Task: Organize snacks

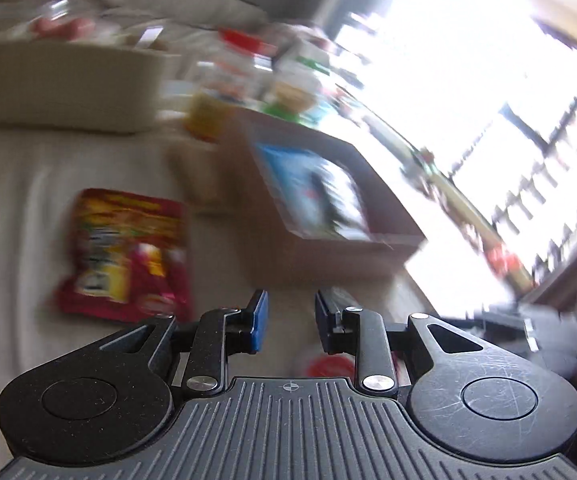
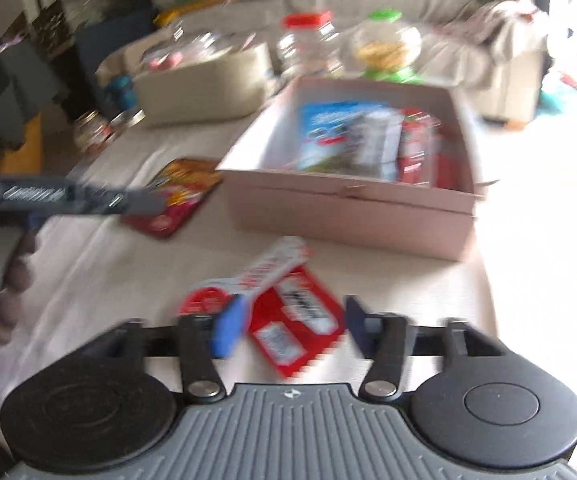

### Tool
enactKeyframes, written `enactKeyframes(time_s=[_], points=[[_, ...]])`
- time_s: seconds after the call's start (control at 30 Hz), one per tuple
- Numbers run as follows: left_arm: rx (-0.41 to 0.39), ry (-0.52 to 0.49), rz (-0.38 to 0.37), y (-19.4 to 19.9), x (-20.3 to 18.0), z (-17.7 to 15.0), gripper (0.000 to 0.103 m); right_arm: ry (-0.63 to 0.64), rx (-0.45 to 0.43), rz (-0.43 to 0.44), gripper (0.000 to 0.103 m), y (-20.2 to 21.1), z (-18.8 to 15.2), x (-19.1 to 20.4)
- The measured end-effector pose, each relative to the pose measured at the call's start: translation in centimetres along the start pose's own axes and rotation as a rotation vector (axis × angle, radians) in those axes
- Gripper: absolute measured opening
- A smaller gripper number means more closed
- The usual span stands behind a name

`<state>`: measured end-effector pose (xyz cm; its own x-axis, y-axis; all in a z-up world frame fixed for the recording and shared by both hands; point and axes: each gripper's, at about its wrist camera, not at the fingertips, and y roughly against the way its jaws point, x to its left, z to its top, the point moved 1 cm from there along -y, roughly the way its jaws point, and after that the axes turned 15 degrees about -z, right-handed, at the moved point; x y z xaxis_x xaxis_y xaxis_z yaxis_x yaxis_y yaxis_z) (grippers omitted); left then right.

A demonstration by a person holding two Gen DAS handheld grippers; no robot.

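Note:
My right gripper [image 2: 292,328] stands open low over the table. A red snack packet [image 2: 300,320] lies flat on the cloth in the gap between its pads, which do not press on it. A white-and-red packet [image 2: 272,268] and a round red item [image 2: 204,304] lie beside it. Just beyond stands an open cardboard box [image 2: 348,208] holding a blue packet [image 2: 344,136] and red packets [image 2: 416,148]. My left gripper [image 1: 290,320] is partly open with nothing between its pads. It hovers near the box [image 1: 328,256], and a red-and-yellow snack bag [image 1: 124,252] lies to its left.
A beige bin [image 2: 200,88] with wrapped items stands behind the box. Next to it are a red-lidded jar [image 2: 308,40] and a green-lidded jar [image 2: 384,44]. A person's hand [image 2: 12,276] is at the left edge. A sofa lies behind the table. Both views are motion-blurred.

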<state>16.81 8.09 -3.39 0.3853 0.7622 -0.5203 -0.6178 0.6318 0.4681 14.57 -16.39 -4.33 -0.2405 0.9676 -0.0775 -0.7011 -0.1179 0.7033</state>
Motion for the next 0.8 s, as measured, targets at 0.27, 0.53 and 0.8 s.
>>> enactKeyframes(time_s=[0.27,0.53,0.8], points=[[0.153,-0.27,0.114,-3.8,-6.0,-3.7,0.03,-0.122,0.003,0.008,0.068,-1.0,-3.2,-3.3],[0.085,-0.012,0.141,-1.7,-1.3,-2.9,0.03,-0.079,-0.074,0.15,0.068,-0.8,-2.5,0.3],[0.076,0.103,0.046,-2.2,0.2,-3.4,0.031,-0.001,-0.07,0.054,0.067,-2.6,-2.7,2.0]])
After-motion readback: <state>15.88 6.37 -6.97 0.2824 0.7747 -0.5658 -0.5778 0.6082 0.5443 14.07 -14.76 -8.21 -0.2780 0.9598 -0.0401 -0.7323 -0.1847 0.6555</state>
